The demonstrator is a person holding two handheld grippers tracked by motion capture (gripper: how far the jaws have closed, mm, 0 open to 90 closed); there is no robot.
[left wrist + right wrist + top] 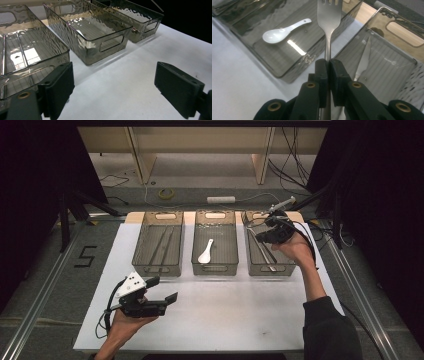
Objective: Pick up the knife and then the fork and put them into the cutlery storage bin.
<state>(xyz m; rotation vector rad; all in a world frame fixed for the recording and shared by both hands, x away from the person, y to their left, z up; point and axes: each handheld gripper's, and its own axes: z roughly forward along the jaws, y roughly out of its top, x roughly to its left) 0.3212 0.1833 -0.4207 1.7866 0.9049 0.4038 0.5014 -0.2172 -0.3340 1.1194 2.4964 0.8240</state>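
**Fork in hand, sorting under way**

Going left to right: the left bin has thin sticks that look like chopsticks in it, the middle bin has a white spoon, and the right bin has a knife. My left gripper waits over the mat with jaws wide apart and nothing between them. My right gripper is clamped tight on a fork above the right bin. Placing that fork is what's left, I'd say.

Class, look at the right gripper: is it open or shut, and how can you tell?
Shut. In the right gripper view, the right gripper has its jaws pressed together on the handle of a fork, above the bins.
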